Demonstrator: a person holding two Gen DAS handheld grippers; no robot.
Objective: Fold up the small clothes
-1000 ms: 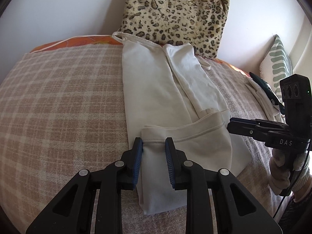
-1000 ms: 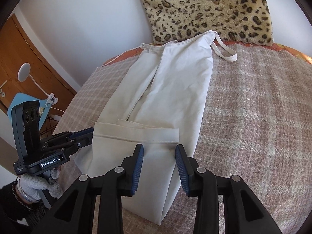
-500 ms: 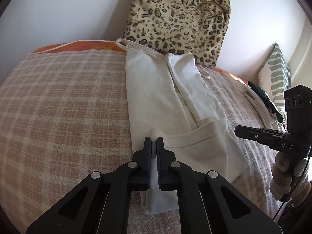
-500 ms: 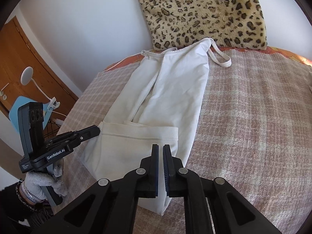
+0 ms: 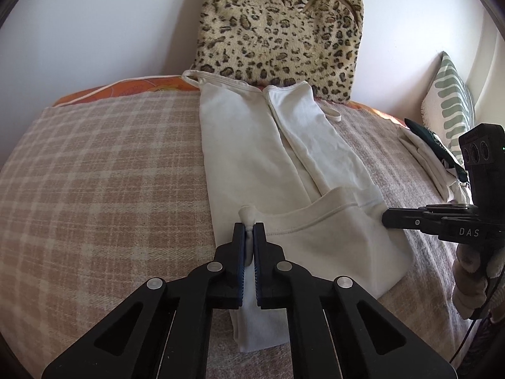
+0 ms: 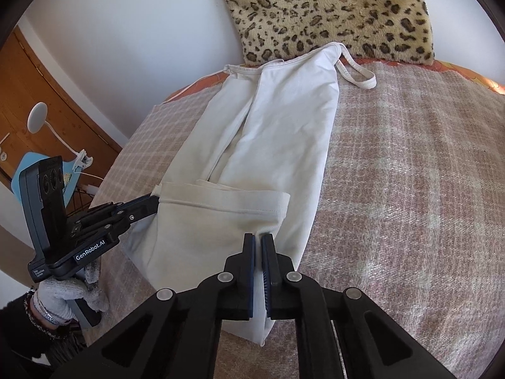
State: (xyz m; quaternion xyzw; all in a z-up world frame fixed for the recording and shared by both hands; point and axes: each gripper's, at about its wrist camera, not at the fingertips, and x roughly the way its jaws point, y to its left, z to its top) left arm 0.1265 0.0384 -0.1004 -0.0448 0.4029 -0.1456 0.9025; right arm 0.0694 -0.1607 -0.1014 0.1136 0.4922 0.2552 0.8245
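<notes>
Both claws, left claw (image 5: 249,230) and right claw (image 6: 260,240), pinch the white top's (image 5: 252,145) folded hem.

Top on blanket, both grippers clamped on its near folded hem.

The top (image 5: 252,164) lies lengthwise on the blanket (image 5: 104,170), straps at the far end against the cushion (image 5: 277,31), which leans on the wall behind. Near end is folded back over the body. Left gripper (image 5: 250,237) pinches the fold's left corner, right gripper (image 6: 260,243) its right corner. A second pillow (image 5: 451,101) stands far right, with more clothes (image 5: 423,154) just before it.
</notes>
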